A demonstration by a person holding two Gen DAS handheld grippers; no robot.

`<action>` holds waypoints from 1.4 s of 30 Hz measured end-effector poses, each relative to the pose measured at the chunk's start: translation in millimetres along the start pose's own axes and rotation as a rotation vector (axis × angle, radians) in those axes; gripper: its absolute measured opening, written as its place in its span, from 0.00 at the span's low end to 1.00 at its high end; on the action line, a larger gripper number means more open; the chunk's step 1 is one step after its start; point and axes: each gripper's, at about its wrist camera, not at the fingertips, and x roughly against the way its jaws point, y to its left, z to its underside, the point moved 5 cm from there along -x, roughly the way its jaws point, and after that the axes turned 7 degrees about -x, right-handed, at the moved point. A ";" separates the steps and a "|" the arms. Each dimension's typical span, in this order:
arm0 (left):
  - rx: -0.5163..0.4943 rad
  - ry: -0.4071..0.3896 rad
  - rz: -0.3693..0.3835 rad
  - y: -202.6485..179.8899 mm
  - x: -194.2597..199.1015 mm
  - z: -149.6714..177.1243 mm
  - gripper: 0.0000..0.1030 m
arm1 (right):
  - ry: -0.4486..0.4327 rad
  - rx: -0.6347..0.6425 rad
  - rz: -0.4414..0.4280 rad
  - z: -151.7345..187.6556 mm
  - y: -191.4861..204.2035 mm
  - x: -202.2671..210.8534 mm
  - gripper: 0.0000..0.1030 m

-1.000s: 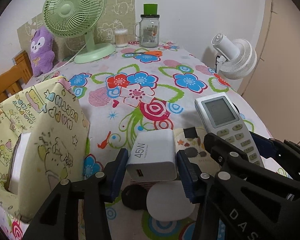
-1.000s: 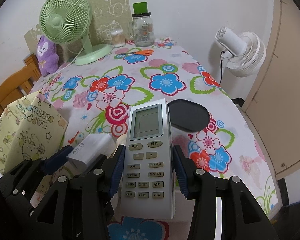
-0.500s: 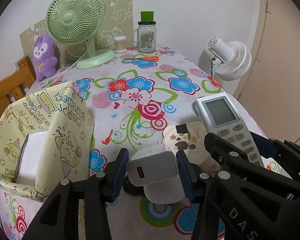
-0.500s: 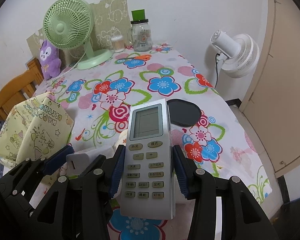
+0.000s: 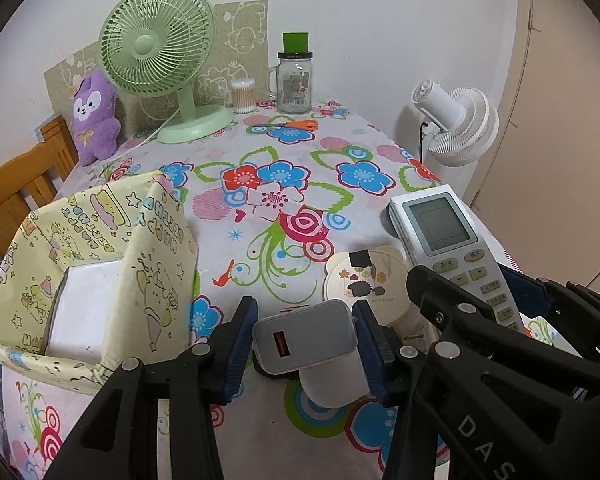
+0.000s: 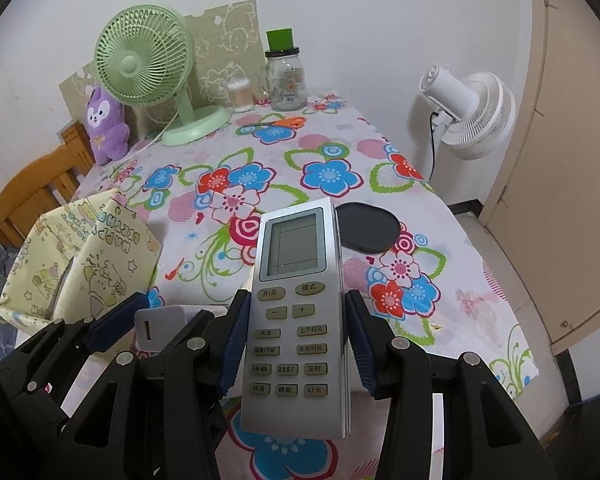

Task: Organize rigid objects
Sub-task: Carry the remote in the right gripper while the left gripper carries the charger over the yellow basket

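Both loads have risen off the floral counter (image 5: 284, 184) over the last second. The left tool (image 5: 305, 344) clamps the white USB charger block (image 5: 306, 338); the right tool (image 6: 296, 344) clamps the silver remote control (image 6: 298, 308), ready for the yellow patterned paper box (image 5: 100, 256) nearby.

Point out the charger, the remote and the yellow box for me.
charger (image 5: 306, 336): left wrist view, on its front face beside the orange port.
remote (image 6: 296, 320): right wrist view, on the button panel below the screen.
yellow box (image 5: 156, 280): left wrist view, on its patterned side wall.
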 end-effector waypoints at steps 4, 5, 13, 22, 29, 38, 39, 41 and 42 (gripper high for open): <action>-0.004 -0.007 0.001 1.0 6.8 -3.4 0.48 | -0.007 0.002 0.005 -3.0 2.2 6.9 0.49; -0.005 -0.009 0.002 1.5 8.1 -4.2 0.48 | -0.009 0.003 0.007 -4.1 3.0 8.5 0.49; -0.011 -0.018 0.003 4.9 18.1 -11.6 0.48 | -0.019 0.005 0.012 -9.3 6.7 20.1 0.49; -0.012 -0.028 0.011 9.4 28.9 -22.1 0.48 | -0.034 0.016 0.014 -20.3 13.6 31.9 0.49; -0.013 -0.025 0.018 12.3 35.8 -30.1 0.48 | -0.032 0.030 0.013 -28.3 19.5 38.6 0.49; -0.013 -0.026 0.019 21.2 43.4 -37.8 0.48 | -0.034 0.052 0.015 -38.1 30.1 46.1 0.49; -0.015 -0.026 0.023 22.8 44.4 -38.5 0.48 | -0.034 0.056 0.015 -39.2 32.3 46.7 0.49; -0.016 -0.024 0.023 26.3 45.7 -39.4 0.48 | -0.031 0.059 0.010 -40.2 35.7 46.8 0.49; -0.016 -0.024 0.021 28.3 46.5 -40.0 0.48 | -0.031 0.060 0.007 -40.6 37.1 46.8 0.49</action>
